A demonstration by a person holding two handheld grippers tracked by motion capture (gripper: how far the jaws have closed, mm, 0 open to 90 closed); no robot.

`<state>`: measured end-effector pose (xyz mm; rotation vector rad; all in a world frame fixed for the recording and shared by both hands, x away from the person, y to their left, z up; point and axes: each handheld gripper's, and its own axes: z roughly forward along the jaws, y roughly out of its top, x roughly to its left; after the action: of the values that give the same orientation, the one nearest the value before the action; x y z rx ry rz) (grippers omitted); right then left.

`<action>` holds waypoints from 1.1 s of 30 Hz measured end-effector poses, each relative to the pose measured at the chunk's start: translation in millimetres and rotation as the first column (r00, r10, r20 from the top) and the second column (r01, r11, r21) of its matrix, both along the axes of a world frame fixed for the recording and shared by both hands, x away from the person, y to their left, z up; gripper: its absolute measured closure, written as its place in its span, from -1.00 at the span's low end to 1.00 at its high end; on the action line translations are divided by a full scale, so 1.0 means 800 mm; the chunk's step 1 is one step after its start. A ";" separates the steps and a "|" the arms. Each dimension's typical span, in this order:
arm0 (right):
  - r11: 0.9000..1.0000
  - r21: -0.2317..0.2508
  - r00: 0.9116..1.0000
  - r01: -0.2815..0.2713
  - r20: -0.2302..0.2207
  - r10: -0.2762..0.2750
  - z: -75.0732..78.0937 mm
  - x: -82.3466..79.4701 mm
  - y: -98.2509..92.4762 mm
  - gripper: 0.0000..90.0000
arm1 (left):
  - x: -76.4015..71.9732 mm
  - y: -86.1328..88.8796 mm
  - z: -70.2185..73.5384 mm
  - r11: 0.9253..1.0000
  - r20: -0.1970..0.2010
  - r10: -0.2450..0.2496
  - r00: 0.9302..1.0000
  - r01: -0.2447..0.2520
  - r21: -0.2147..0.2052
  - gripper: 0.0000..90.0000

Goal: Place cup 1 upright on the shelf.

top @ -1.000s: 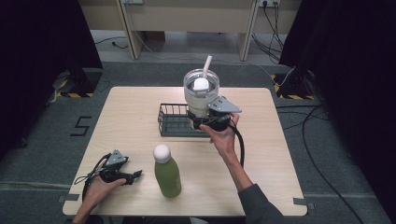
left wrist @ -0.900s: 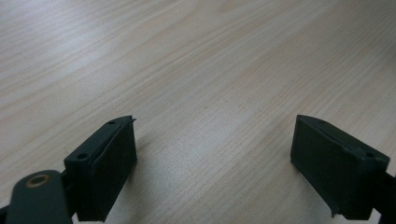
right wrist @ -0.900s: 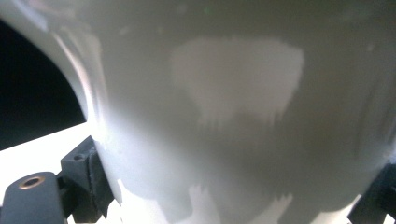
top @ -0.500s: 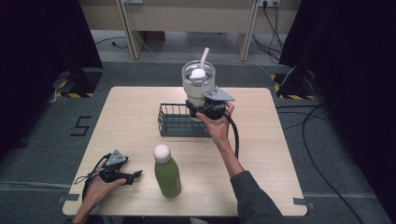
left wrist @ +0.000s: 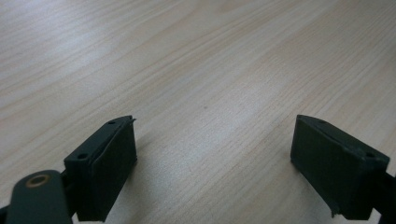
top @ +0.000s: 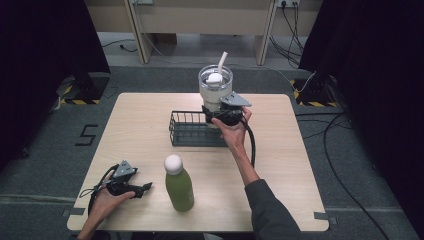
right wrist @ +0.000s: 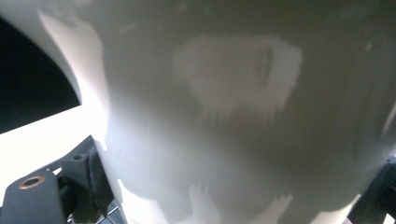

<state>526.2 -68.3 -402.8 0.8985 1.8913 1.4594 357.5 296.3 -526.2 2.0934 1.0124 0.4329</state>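
Nearby, wire basket (top: 192, 129) just left of white tumbler (top: 215, 90), green bottle (top: 178, 183) near table (top: 300, 170) front. Right gripper (top: 222, 116) clamped on tumbler, carried farther back than before. Left gripper (top: 142, 187) resting, jaws wide, unmoved.

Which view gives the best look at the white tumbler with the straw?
The high view: the tumbler shows whole, with lid and straw, held by the right claw above the wire basket. The right gripper view shows just a blurred close-up of its white wall.
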 end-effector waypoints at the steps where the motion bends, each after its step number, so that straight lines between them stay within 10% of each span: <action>1: 1.000 0.003 1.000 0.000 -0.001 0.000 -0.001 0.001 0.000 -0.75 | 0.000 0.000 0.000 1.000 0.000 0.000 1.000 0.000 0.000 -0.70; 33: 1.000 -0.003 0.999 0.027 -0.021 -0.027 -0.050 0.003 -0.007 -0.75 | 0.000 0.000 0.000 1.000 0.000 0.000 1.000 0.000 -0.001 -0.70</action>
<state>528.8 -74.0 -442.8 0.9382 1.8885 1.4360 357.5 296.2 -526.2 2.0929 1.0128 0.4325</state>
